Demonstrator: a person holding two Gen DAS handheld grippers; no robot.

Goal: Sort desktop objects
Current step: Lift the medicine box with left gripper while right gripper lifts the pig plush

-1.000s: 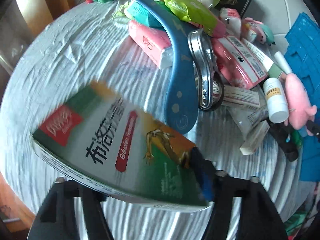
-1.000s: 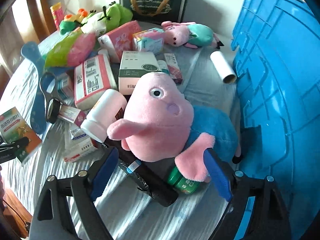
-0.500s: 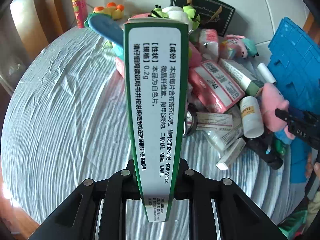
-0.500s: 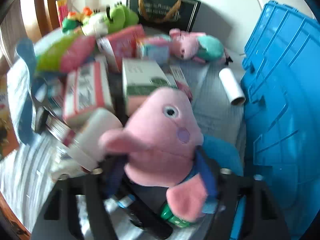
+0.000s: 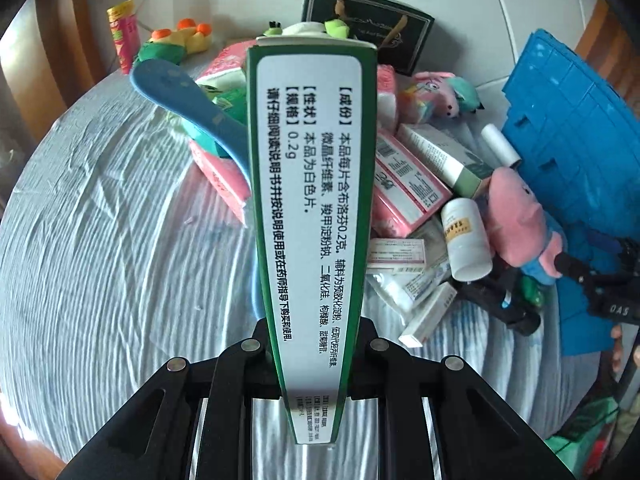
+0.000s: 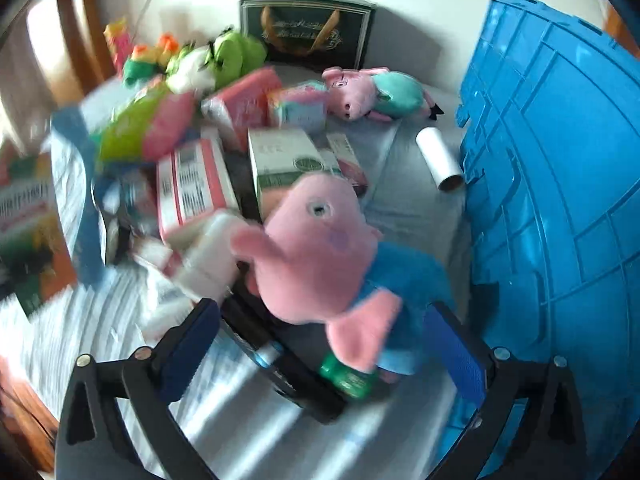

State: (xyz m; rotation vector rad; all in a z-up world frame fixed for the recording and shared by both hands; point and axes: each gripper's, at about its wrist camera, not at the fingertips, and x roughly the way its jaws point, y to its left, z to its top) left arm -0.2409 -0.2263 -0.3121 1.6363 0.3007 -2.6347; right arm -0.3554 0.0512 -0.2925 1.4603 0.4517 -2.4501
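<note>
My right claw (image 6: 320,344) has just opened wide around the pink pig toy (image 6: 320,248), not squeezing it. My left claw (image 5: 316,356) pinches the medicine box (image 5: 316,200), standing up.

Right gripper (image 6: 320,344) jaws wide apart, just opened further; blue pads flank a pink pig plush (image 6: 320,252) in blue clothes, not pressing it. Plush lies over a black cylinder (image 6: 280,344) and a green-capped bottle (image 6: 348,380). White bottle (image 6: 208,256) beside its snout. Blue crate (image 6: 560,200) at right. Cardboard tube (image 6: 440,164) near the crate. Picture blurred.
</note>
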